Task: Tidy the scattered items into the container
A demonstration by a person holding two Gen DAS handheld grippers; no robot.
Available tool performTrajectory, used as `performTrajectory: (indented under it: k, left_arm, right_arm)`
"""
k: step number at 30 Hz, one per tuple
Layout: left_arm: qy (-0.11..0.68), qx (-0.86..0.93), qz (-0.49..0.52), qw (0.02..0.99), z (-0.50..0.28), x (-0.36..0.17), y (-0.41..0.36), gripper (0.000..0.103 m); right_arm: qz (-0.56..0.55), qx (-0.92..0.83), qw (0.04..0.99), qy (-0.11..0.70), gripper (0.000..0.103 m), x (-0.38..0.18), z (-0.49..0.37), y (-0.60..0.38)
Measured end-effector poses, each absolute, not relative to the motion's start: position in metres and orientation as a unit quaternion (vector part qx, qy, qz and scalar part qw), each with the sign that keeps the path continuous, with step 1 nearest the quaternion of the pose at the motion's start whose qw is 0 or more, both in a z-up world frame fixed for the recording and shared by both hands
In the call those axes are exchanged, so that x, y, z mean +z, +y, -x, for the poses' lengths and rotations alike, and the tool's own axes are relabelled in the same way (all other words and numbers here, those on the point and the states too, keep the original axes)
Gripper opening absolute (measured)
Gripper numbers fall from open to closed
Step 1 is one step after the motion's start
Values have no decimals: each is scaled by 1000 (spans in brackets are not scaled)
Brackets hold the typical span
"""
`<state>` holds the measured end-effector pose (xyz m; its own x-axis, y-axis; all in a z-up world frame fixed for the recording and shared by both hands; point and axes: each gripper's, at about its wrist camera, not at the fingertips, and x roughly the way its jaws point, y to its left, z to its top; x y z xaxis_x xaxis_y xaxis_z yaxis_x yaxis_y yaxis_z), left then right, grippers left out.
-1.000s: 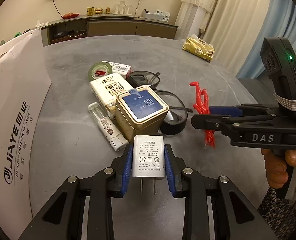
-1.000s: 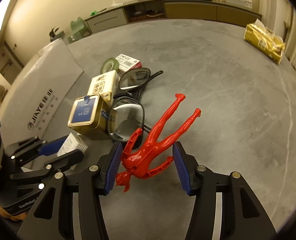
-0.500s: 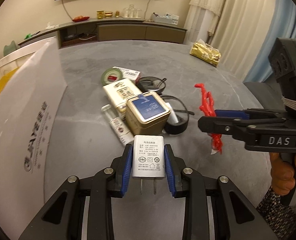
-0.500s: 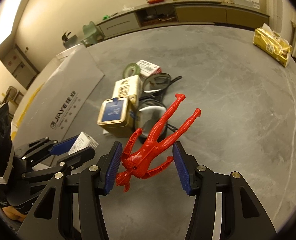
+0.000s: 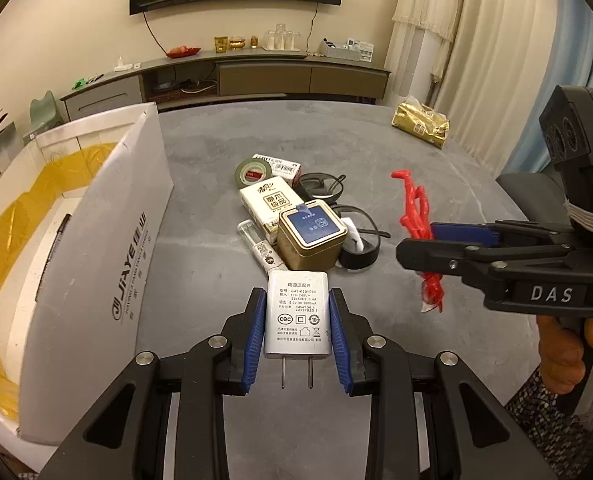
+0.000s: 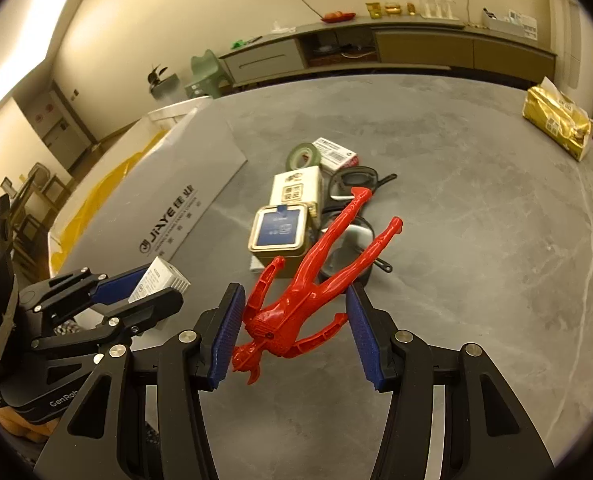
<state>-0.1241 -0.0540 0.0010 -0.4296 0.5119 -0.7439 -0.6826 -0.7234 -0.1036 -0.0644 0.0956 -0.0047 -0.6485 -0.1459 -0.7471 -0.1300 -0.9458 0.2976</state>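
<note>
A white power adapter (image 5: pixel 297 314) is clamped between the pads of the left tool (image 5: pixel 297 338), prongs toward the camera, and is held above the near edge of the table (image 5: pixel 376 152). A red plastic figure (image 6: pixel 316 292) is pinched in the right tool (image 6: pixel 292 332), legs pointing away. The container (image 5: pixel 32 208), a white box with a yellow liner and a raised flap, stands at the left. The carrying step is judged to be in hand; next, both loads would need to be taken leftward over the flap and released inside. A gold tin (image 5: pixel 310 238), glasses (image 6: pixel 352 180) and tape roll (image 5: pixel 252 171) lie clustered mid-table.
</note>
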Motion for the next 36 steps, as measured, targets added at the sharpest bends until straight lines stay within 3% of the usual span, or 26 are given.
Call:
performTrajectory:
  k: [36]
  left_arm:
    - [103, 869, 355, 328, 97, 54, -86, 32]
  right_arm:
    - [-394, -903, 54, -160, 55, 17, 45, 65]
